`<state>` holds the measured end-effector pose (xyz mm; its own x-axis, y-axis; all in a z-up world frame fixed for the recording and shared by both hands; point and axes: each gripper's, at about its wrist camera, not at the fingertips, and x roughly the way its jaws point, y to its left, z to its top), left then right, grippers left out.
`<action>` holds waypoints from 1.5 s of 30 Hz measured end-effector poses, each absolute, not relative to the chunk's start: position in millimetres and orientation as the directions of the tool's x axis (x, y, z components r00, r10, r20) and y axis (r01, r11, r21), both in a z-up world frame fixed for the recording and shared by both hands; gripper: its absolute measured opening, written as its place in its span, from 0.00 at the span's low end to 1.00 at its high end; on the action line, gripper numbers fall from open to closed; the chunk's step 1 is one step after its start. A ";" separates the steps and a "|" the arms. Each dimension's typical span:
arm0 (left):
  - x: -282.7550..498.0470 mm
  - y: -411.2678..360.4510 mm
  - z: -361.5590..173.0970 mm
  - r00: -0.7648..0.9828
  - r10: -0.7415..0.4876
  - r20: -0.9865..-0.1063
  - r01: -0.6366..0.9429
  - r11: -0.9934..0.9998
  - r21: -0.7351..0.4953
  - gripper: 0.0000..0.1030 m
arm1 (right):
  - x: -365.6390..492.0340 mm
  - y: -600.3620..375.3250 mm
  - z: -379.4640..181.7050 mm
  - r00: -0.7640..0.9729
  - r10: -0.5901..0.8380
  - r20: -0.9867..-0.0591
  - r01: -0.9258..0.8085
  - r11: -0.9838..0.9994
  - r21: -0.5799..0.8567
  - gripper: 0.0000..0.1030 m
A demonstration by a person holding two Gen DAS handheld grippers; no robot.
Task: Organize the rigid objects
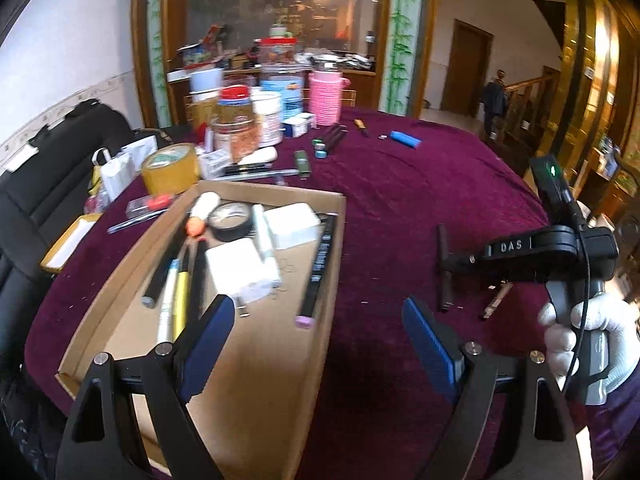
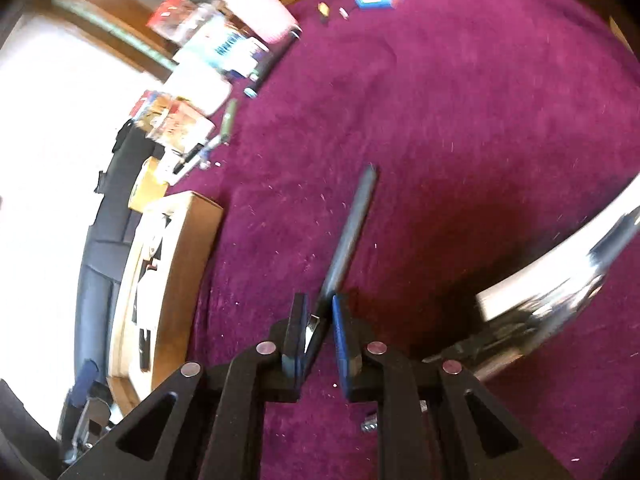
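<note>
A long dark slim marker pen (image 2: 352, 232), gripped at its near end by the right hand-held gripper (image 2: 320, 332), angles over the maroon-clothed desk (image 2: 460, 100). The shallow cardboard tray (image 1: 256, 344) of pens lies to the left. Best carried level and laid parallel to the others. The left hand-held gripper (image 1: 316, 336) hovers open, empty, above the tray.

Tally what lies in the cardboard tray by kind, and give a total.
White blocks: 2
Black tape roll: 1
Pens and markers: 6
Orange-and-white tube: 1
Total: 10 in the cardboard tray
</note>
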<state>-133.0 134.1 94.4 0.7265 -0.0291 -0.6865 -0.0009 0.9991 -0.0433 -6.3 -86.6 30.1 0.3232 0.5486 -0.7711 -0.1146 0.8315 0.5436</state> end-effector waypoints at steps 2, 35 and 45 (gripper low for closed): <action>-130.0 121.9 92.8 0.718 -0.052 -0.695 0.033 0.999 -0.041 0.83 | -13.0 -98.1 47.9 0.406 0.525 -0.748 -0.145 0.845 0.514 0.30; -2.1 1.5 14.5 0.535 -0.188 -0.823 0.236 0.969 -0.068 0.08 | -23.9 -246.0 51.4 0.764 0.183 -0.619 0.156 0.879 0.452 0.73; -61.5 57.0 63.0 0.600 -0.313 -0.737 0.212 0.950 -0.230 0.09 | -19.4 -253.2 42.3 0.753 0.212 -0.623 0.155 0.863 0.481 0.73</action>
